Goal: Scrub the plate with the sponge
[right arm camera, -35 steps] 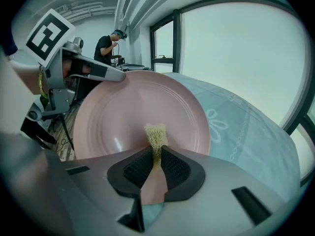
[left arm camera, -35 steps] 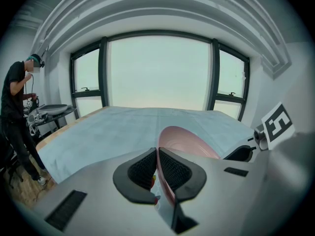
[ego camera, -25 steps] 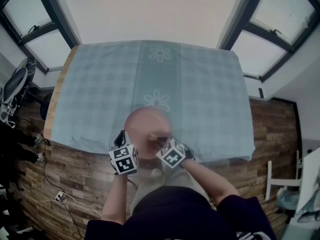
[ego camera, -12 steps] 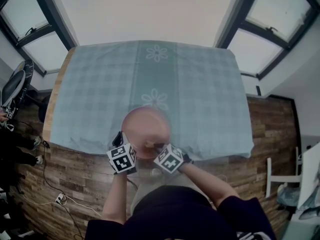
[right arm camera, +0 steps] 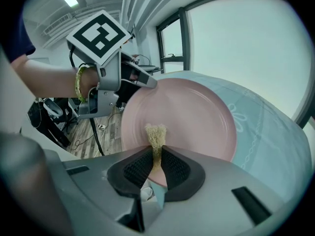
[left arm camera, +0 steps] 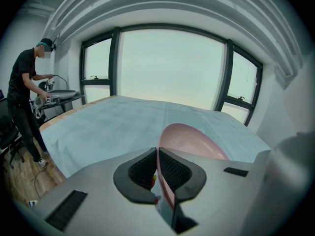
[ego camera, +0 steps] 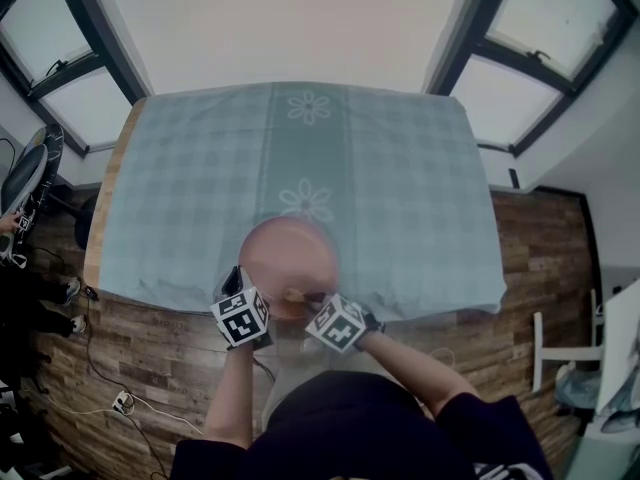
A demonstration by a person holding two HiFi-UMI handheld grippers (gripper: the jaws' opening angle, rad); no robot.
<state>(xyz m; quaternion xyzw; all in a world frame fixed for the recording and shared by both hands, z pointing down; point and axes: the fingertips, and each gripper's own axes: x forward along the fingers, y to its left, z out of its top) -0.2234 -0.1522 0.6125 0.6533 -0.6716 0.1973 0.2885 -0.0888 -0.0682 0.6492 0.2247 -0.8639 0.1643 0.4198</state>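
The left gripper has its ribbed black pads clamped on the thin near rim of the plate, a smooth, round pink dish held tilted over the table's near edge. Against the plate's lower face, the right gripper pinches the sponge, a frayed, fibrous tan strip. Beyond the plate spreads a pale blue checked tablecloth with flower motifs.

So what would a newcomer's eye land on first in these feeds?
The pink plate at the near edge of the blue checked tablecloth, its rim clamped in the left hand-held gripper. Next, the frayed tan sponge pinched in the right hand-held gripper, set against the plate's face.
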